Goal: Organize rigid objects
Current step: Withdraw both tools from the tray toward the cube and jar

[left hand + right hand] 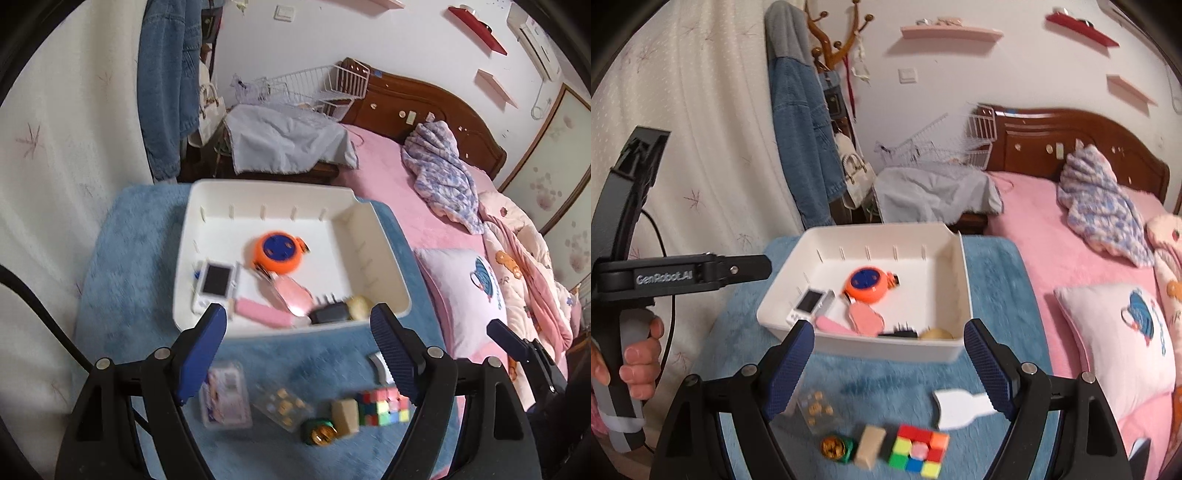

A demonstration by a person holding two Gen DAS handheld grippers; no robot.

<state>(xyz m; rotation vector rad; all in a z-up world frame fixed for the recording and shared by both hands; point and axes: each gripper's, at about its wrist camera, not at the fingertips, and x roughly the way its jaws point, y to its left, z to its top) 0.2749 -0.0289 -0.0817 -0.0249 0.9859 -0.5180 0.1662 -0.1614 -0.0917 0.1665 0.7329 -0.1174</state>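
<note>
A white bin (369,240) (960,280) sits on a blue mat and holds an orange round gadget (279,253) (868,282), a small white screen device (216,282), pink items (291,295), a black plug (330,312) and a pale ball (360,306). On the mat in front lie a Rubik's cube (384,408) (918,452), a tan block (345,417) (870,446), a green-gold round item (319,434) (836,448), a clear pill pack (282,404) (816,406), a plastic packet (225,398) and a white flat piece (960,406). My left gripper (299,328) and right gripper (890,341) hover open and empty above these.
The blue mat (122,258) lies on a stool beside a pink bed (388,177) with a pillow (465,295) and blankets. A curtain hangs on the left. A denim jacket (805,147) hangs on a coat rack. The left gripper's body (683,275) and hand show at left.
</note>
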